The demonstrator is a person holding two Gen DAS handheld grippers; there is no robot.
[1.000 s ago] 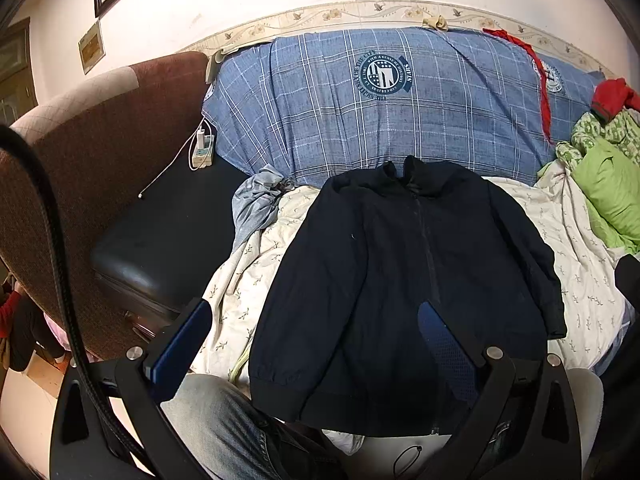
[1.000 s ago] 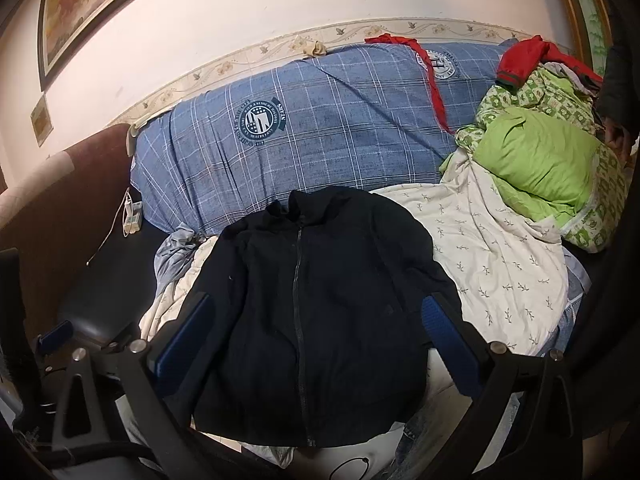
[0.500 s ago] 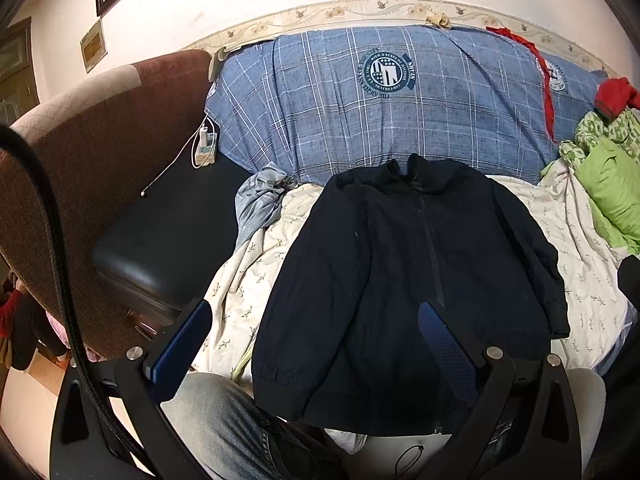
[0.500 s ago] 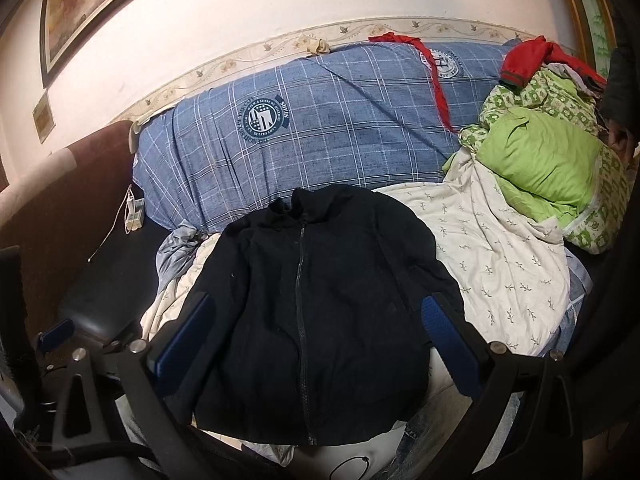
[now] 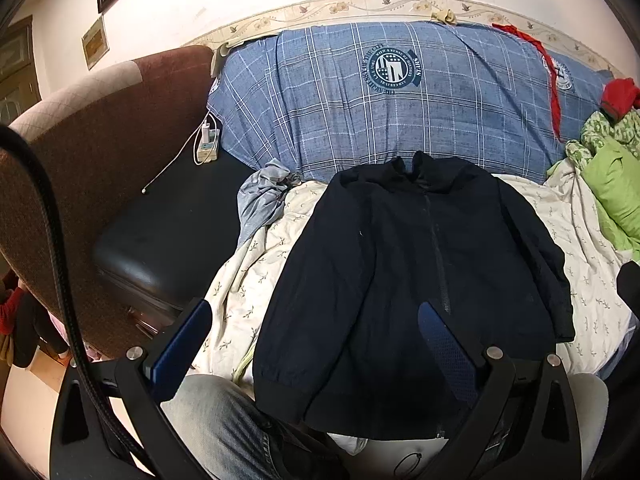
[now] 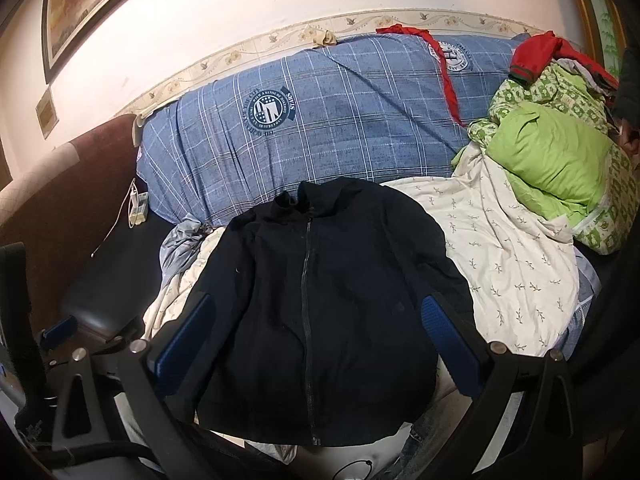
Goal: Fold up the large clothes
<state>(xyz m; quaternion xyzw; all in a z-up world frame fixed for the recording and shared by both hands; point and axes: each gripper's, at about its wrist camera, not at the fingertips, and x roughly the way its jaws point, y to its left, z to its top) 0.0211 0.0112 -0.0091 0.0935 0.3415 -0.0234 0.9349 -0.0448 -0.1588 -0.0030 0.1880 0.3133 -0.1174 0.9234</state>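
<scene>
Bedding covers the whole work surface: a cream leaf-print sheet [image 6: 516, 256] rumpled over the bed, a blue plaid quilt [image 5: 400, 100] banked against the far wall, a green duvet [image 6: 556, 160] heaped at the right end, and a grey cloth [image 5: 262, 196] bunched toward the left end.

The black jacket [image 6: 320, 292] lies face up and zipped on the sheet, roughly mid-bed. Its hem hangs at the near edge of the bed, over my knees. Long axis runs near edge to far: collar points at the quilt, hem points at me. Both sleeves lie along the body, cuffs toward the near edge.

My left tool [image 5: 316, 340] hovers above the jacket's left sleeve and hem region, jaws wide apart, gripping nothing. My right tool [image 6: 316, 328] hovers over the lower chest, likewise spread and empty.

Risks noted:
- Underlay is soft and creased. A pinch at the jacket may well take the sheet with it (dark cloth against shadow hides the edge), dragging the bedding into the fold.
- Hem overhangs the near edge; lifting one side alone could let the garment slide off toward my lap.
- The fabric looks thin and slippery. A shallow grip on one layer would likely separate front from back and skew the fold.
- A sleeve may trail and bunch under the body if not carried across whole.
</scene>
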